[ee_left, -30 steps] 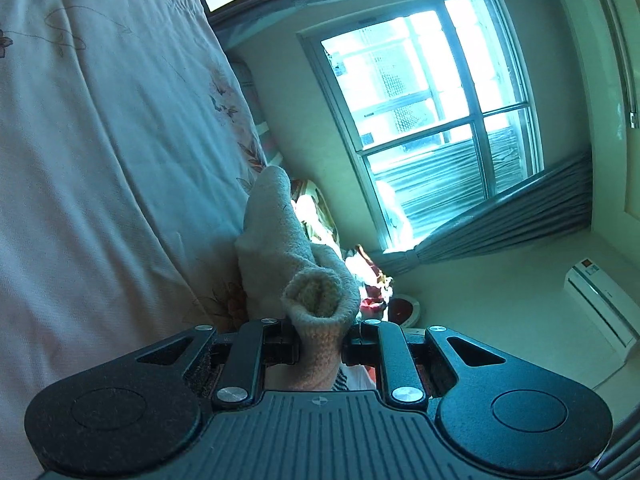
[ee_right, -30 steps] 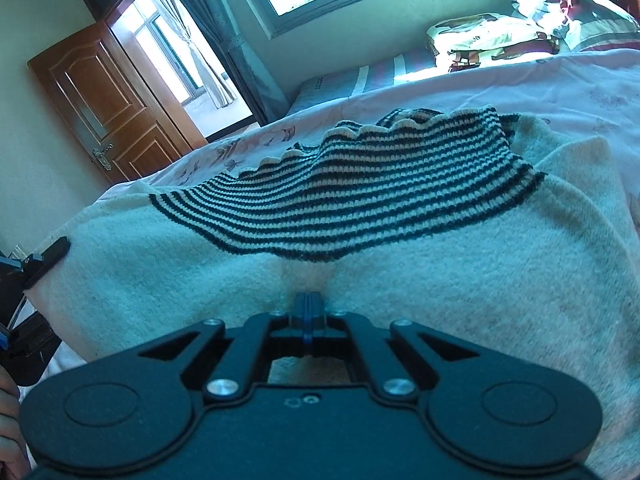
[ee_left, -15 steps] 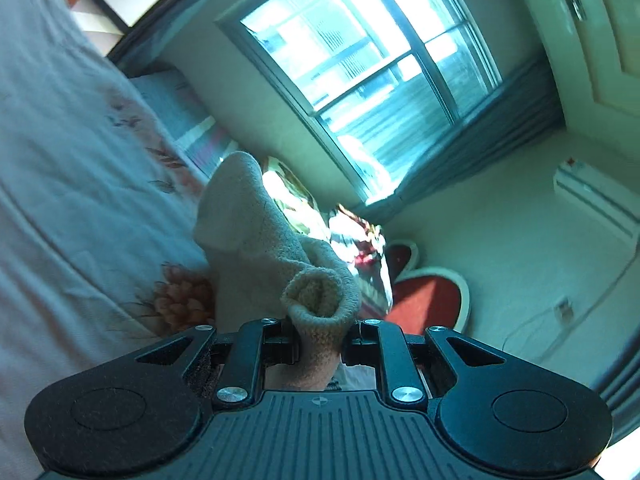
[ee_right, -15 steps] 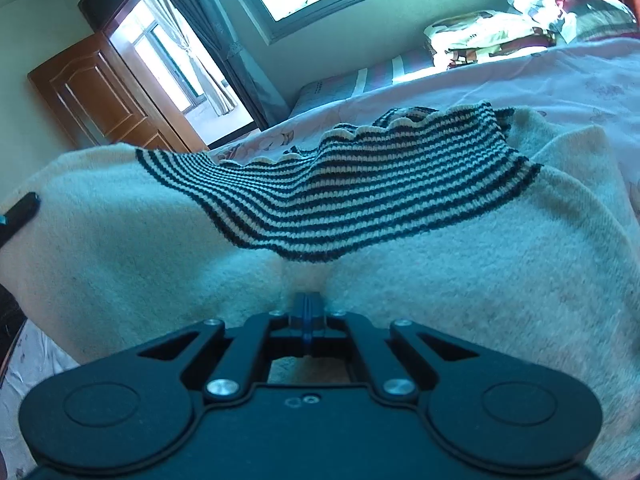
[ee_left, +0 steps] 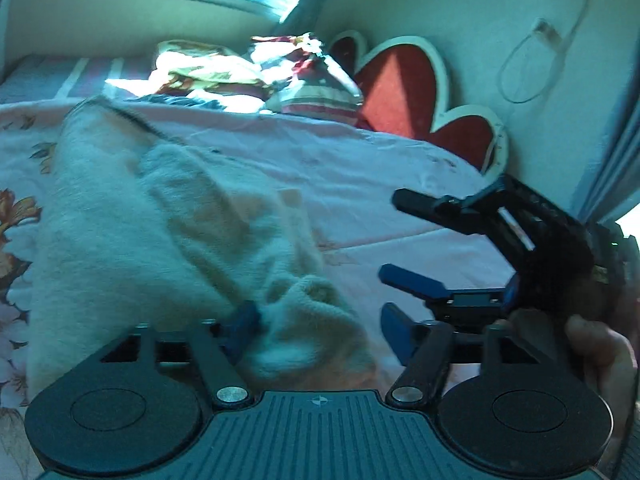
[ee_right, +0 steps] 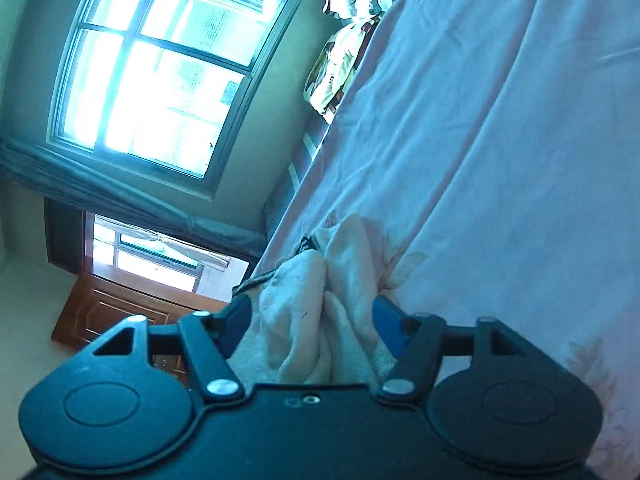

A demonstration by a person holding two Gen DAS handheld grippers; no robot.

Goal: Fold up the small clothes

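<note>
A small cream knitted sweater [ee_left: 132, 240] with a dark-striped edge lies folded over on the pink floral bed sheet [ee_left: 360, 168]. My left gripper [ee_left: 320, 330] is open, with a bunched fold of the sweater lying loose between its blue fingers [ee_left: 242, 326]. My right gripper [ee_right: 312, 320] is open too, and a bunch of the sweater [ee_right: 320, 304] lies between its spread blue fingers [ee_right: 386, 320]. The right gripper also shows in the left wrist view [ee_left: 408, 292], beside the sweater on the right, held by a hand.
Crumpled bedding and pillows [ee_left: 256, 72] lie at the far end of the bed. A red heart-shaped headboard [ee_left: 404, 92] stands against the wall. A window [ee_right: 156, 76] and a wooden door [ee_right: 120, 312] are in the right wrist view.
Both grippers have let go of the sweater and opened. The sweater was held up stretched between them; now it lies folded on the bed. Both cameras have swung to new angles.
</note>
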